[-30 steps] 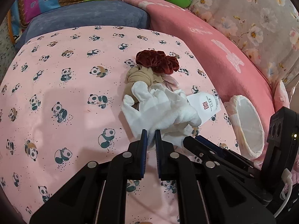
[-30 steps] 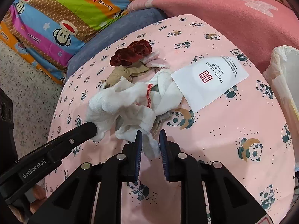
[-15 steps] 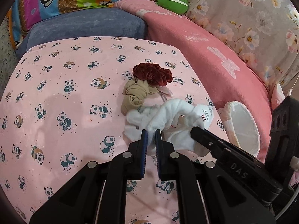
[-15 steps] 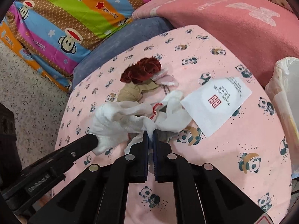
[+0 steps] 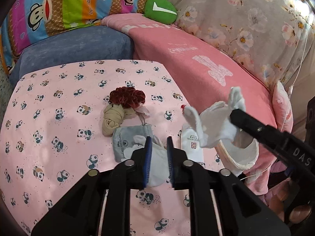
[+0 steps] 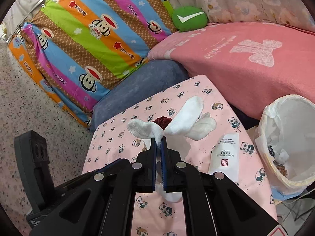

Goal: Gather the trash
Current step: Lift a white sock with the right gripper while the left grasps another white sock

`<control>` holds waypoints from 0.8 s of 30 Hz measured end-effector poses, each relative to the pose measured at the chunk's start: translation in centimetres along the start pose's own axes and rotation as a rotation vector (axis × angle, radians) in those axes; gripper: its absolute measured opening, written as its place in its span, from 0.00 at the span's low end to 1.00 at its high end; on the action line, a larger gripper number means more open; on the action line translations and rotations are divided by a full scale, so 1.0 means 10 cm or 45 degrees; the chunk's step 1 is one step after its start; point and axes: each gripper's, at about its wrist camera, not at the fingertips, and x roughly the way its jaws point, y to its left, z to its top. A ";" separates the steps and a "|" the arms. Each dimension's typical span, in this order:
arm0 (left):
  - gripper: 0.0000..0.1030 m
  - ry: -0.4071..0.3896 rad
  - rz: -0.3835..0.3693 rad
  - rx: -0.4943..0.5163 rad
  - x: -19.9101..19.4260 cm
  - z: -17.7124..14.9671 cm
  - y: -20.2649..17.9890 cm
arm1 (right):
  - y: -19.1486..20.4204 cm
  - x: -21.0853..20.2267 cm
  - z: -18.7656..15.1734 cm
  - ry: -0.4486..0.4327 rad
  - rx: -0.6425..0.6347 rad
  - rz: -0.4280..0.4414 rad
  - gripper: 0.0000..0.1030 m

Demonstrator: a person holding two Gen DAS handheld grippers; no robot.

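I see the white socks (image 6: 185, 118) pinched in my right gripper (image 6: 158, 143), lifted off the panda sheet (image 5: 59, 102) beside the lined trash bin (image 6: 285, 118). My left gripper (image 5: 158, 143) has just been opening; another white sock (image 5: 157, 157) lies loose between its narrowly parted jaws, beside a grey pouch (image 5: 126, 139).

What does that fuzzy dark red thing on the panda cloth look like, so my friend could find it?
Look at the pink panda-print cloth, near its far edge beside the blue cushion. A crinkly dark red velvet scrunchie lies there, touching a knotted beige stocking. It is the only dark red, ruffled thing among pale fabrics.
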 end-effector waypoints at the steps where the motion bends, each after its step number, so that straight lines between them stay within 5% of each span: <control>1: 0.38 0.011 0.009 0.006 0.04 -0.04 -0.01 | -0.02 -0.04 0.00 -0.007 0.009 0.001 0.06; 2: 0.53 0.014 0.021 0.014 0.06 -0.08 -0.02 | -0.03 -0.07 0.00 -0.014 0.013 -0.003 0.06; 4: 0.61 0.025 0.063 0.046 0.14 -0.18 -0.07 | -0.06 -0.13 0.00 -0.026 0.009 -0.030 0.06; 15: 0.62 0.192 0.161 0.156 0.79 -0.55 -0.19 | -0.38 -0.20 -0.15 -0.001 0.083 -0.094 0.06; 21: 0.41 0.255 0.179 0.164 0.97 -0.62 -0.16 | -0.51 -0.15 -0.25 0.025 0.114 -0.124 0.06; 24: 0.22 0.266 0.171 0.159 0.96 -0.63 -0.14 | -0.55 -0.14 -0.29 0.035 0.125 -0.133 0.06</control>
